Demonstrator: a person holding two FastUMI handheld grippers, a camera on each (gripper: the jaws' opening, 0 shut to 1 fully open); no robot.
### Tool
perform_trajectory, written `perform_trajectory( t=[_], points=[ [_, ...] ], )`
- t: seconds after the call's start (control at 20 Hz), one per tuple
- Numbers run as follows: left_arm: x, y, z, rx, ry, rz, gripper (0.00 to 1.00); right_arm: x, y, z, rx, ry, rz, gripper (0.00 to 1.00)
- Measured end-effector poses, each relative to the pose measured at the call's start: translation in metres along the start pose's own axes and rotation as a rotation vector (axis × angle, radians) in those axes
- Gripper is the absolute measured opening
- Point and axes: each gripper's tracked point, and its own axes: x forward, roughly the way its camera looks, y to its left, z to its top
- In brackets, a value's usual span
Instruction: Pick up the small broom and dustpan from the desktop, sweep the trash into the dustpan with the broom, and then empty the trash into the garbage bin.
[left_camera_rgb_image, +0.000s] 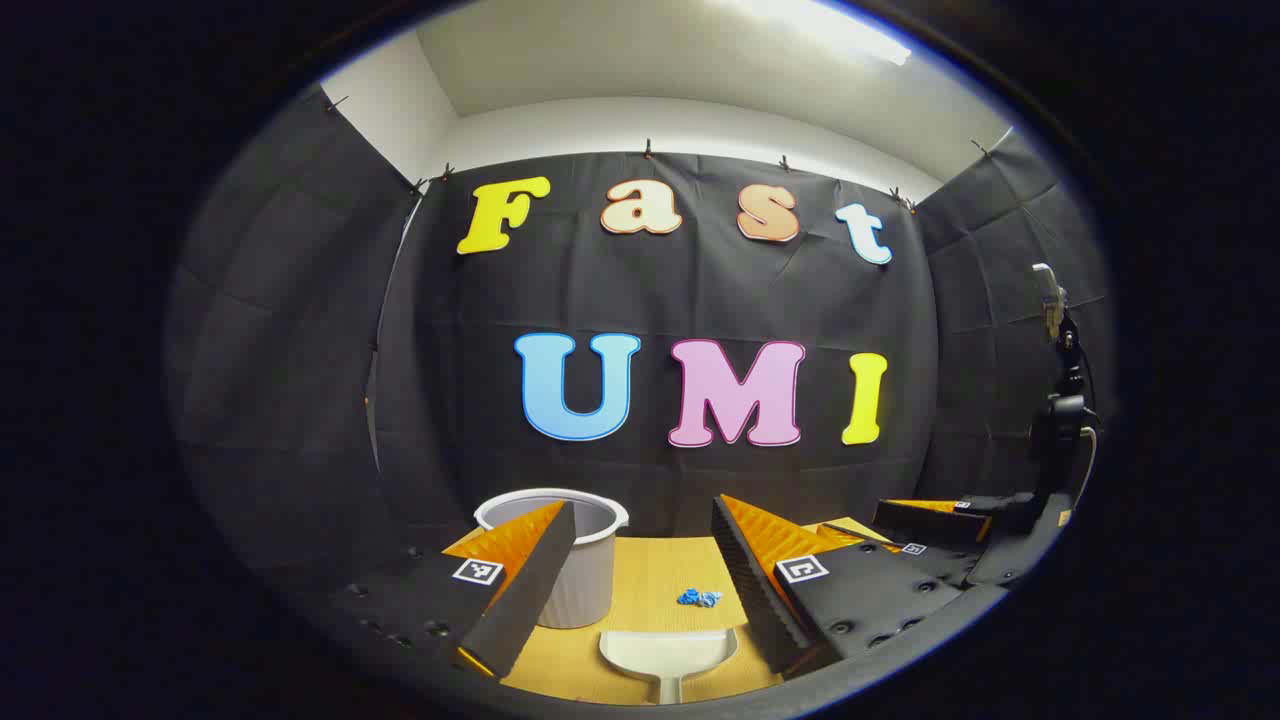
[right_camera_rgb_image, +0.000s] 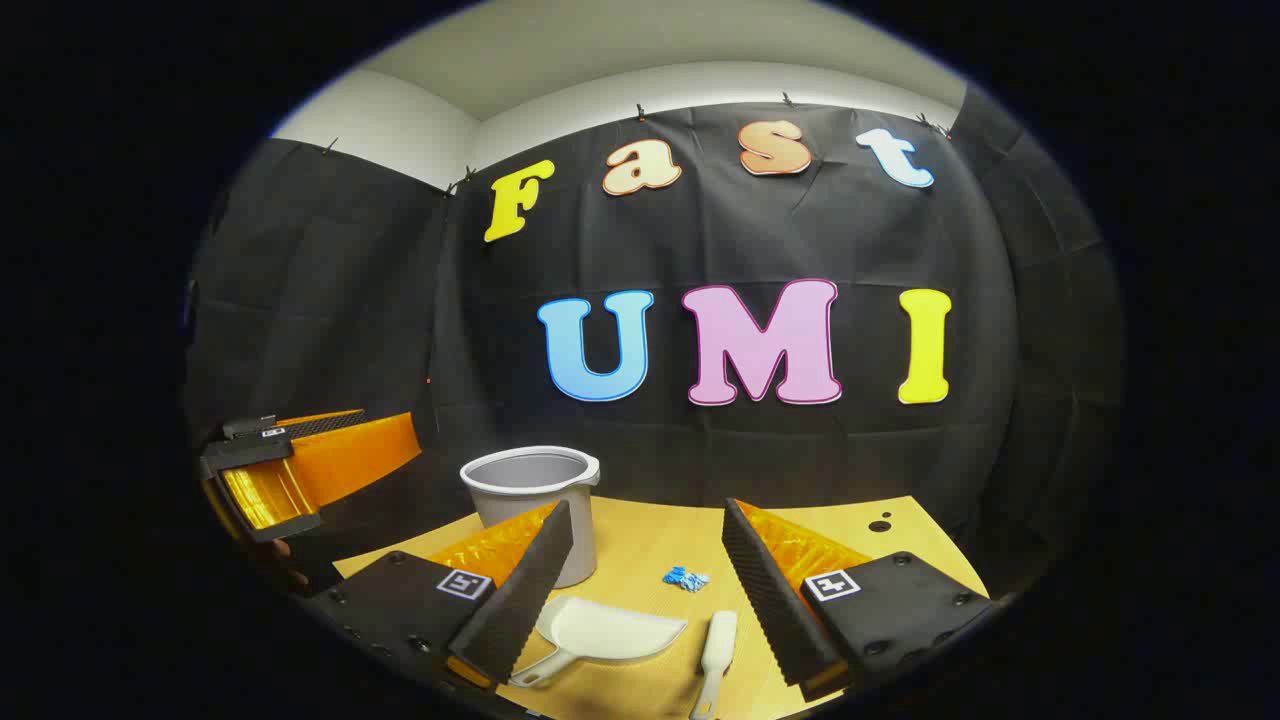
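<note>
A white dustpan (left_camera_rgb_image: 668, 650) (right_camera_rgb_image: 615, 630) lies flat on the yellow desktop (left_camera_rgb_image: 650, 570) (right_camera_rgb_image: 900, 540), handle toward me. The small white broom (right_camera_rgb_image: 718, 645) lies just right of it in the right gripper view. A little heap of blue trash (left_camera_rgb_image: 699, 598) (right_camera_rgb_image: 686, 578) sits beyond them. The pale garbage bin (left_camera_rgb_image: 590, 580) (right_camera_rgb_image: 530, 480) stands at the back left. My left gripper (left_camera_rgb_image: 643, 503) hovers open above the dustpan, holding nothing. My right gripper (right_camera_rgb_image: 646, 505) is open too, over dustpan and broom. Each gripper also appears off to the side in the other's view (left_camera_rgb_image: 860, 520) (right_camera_rgb_image: 390, 440).
A dark camera stand (left_camera_rgb_image: 1060, 400) rises at the far right in the left gripper view. The desktop has small dark holes (right_camera_rgb_image: 880, 525) near its right back corner. Black cloth walls close the booth behind and at the sides.
</note>
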Motion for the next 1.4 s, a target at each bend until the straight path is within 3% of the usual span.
perform_trajectory(
  t=[0.35,0.4,0.5,0.75,0.8,1.0,1.05,1.1,1.2,1.3,1.35,1.4],
  points=[
    [0.007,-0.007,-0.002,-0.033,-0.003,-0.037,0.82,-0.003,-0.017,0.014,-0.025,-0.048,-0.057,0.97],
    [0.009,-0.009,-0.004,-0.034,0.001,-0.044,0.82,-0.004,-0.020,0.014,-0.028,-0.048,-0.066,0.92],
    [0.014,-0.014,-0.006,-0.032,0.009,-0.063,0.82,-0.005,-0.026,0.017,-0.026,-0.055,-0.088,0.97],
    [0.024,-0.024,-0.008,-0.036,0.015,-0.106,0.81,-0.007,-0.036,0.016,-0.025,-0.056,-0.126,0.97],
    [0.027,-0.024,-0.008,-0.041,0.016,-0.107,0.82,-0.006,-0.037,0.017,-0.026,-0.053,-0.128,0.92],
    [0.038,-0.029,-0.008,-0.082,0.022,-0.133,0.81,-0.002,-0.037,0.026,-0.054,-0.045,-0.117,0.97],
    [0.043,-0.030,-0.009,-0.087,0.028,-0.132,0.81,-0.001,-0.037,0.029,-0.063,-0.048,-0.110,0.92],
    [0.048,-0.029,-0.009,-0.089,0.032,-0.125,0.81,0.001,-0.039,0.031,-0.074,-0.050,-0.104,0.97],
    [0.058,-0.030,-0.010,-0.090,0.042,-0.109,0.81,0.006,-0.043,0.027,-0.080,-0.031,-0.087,0.97],
    [0.062,-0.034,-0.010,-0.094,0.050,-0.102,0.81,0.013,-0.047,0.022,-0.053,-0.014,-0.065,0.92],
    [0.064,-0.034,-0.010,-0.087,0.051,-0.090,0.81,0.017,-0.050,0.023,-0.044,-0.013,-0.058,0.97],
    [0.067,-0.035,-0.012,-0.072,0.065,-0.081,0.81,0.021,-0.055,0.023,-0.039,-0.012,-0.050,0.92]
  ],
)
